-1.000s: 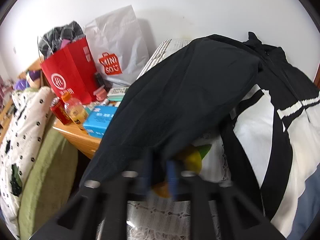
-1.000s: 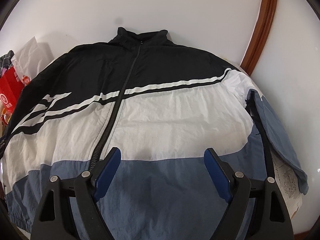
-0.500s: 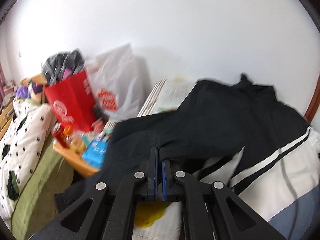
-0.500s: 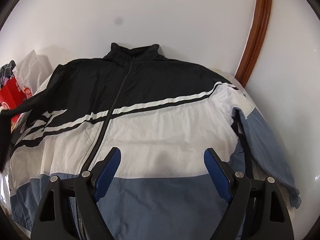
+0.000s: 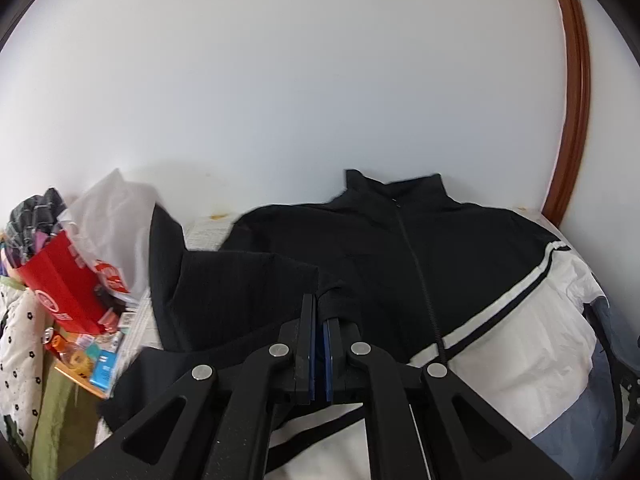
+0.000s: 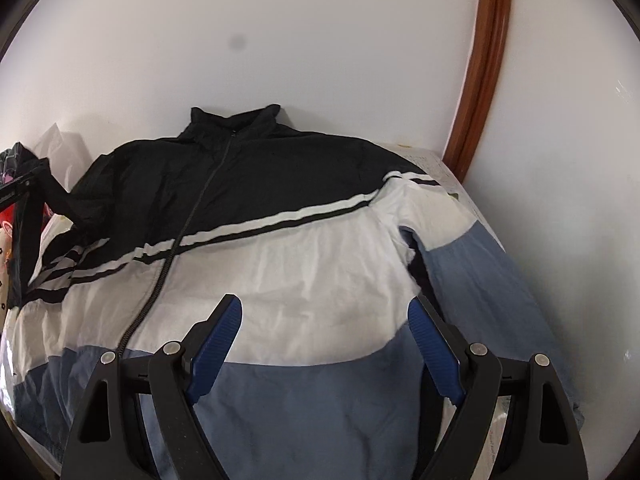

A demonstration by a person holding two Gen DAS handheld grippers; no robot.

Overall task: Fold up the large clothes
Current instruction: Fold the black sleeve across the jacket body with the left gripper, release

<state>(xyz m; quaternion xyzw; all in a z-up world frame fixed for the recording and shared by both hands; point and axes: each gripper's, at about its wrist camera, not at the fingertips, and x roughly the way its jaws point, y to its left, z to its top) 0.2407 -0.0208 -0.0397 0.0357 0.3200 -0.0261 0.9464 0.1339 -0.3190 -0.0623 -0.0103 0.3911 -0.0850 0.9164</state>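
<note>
Black sleeve (image 5: 240, 292) fabric is pinched in the closed jaws of the left gripper (image 5: 319, 312), lifted beside the jacket (image 6: 304, 264). Judged step: folding that sleeve inward. The right gripper (image 6: 324, 344) hovers wide, empty, jacket hem beneath; next, lay the sleeve across the chest.

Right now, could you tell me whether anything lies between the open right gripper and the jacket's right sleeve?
Nothing visible does. The right gripper hangs open above the jacket, and the blue sleeve lies uncovered along the bed's edge beside it.
</note>
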